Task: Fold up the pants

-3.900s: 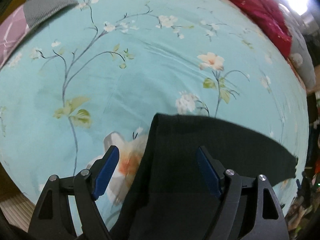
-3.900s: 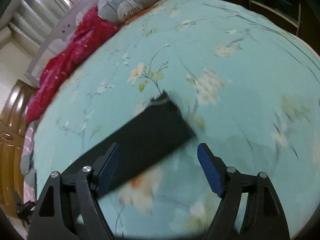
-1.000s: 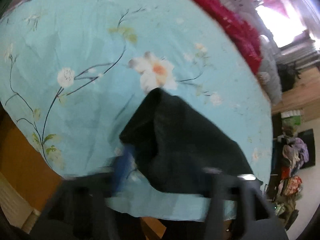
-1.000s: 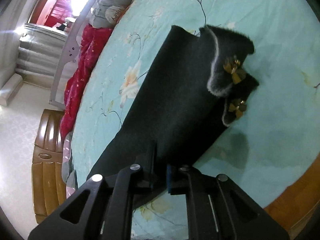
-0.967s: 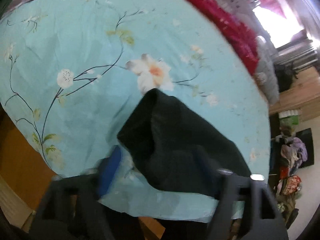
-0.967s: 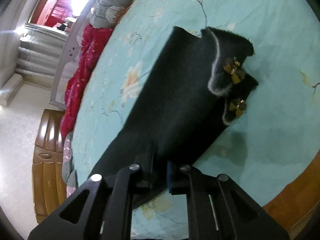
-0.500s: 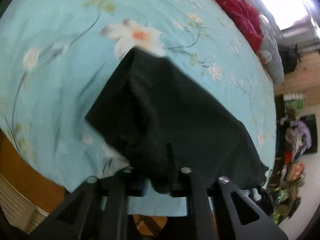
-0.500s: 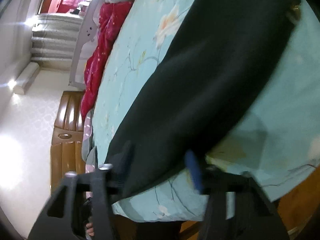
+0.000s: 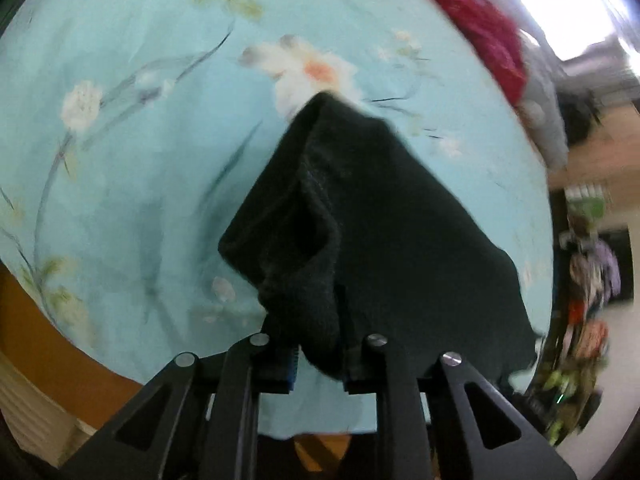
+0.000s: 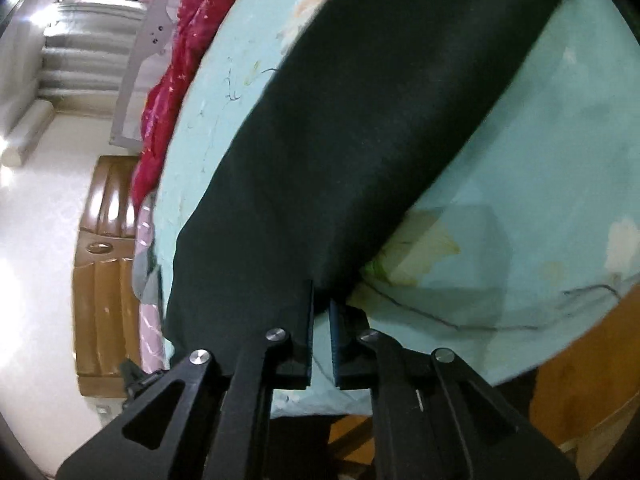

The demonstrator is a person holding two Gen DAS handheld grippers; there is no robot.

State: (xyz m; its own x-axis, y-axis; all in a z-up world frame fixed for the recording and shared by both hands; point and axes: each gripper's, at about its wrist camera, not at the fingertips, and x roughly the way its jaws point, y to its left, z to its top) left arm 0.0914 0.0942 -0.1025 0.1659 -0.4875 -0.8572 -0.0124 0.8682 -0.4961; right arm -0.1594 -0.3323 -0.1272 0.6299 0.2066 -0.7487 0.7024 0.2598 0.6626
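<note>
With both claws now at the near edge of the bed, this looks like the pick-up for the next fold. The left claw [image 9: 318, 354] has a thick bunch of the black pants [image 9: 384, 216] pinched between its pads; the jaws are easing open a touch around that wad, yet the fabric sits squeezed between them, waistband gaping just above. Over on the right, the right claw [image 10: 320, 336] is down to a narrow slit, clamping on the near edge of the pants [image 10: 360, 128], which run away from it in one long dark strip across the bed.

To do this well, I'd say both grips want to take the same layers, then lift together and carry evenly, so the strip folds over itself without twisting. The left bunch looks bulky and lopsided, so a slip or a skewed crease is the risk there. Keep the cloth taut between the two claws.

The bed wears a turquoise sheet [image 9: 120, 80] printed with white blossoms and thin branches, lying fairly smooth. A crimson quilt [image 10: 168, 80] is heaped along the far side, a grey cushion [image 9: 548, 120] beside it. Brown wooden furniture [image 10: 104, 264] stands by the pale wall, and bright light pours in from a window beyond.
</note>
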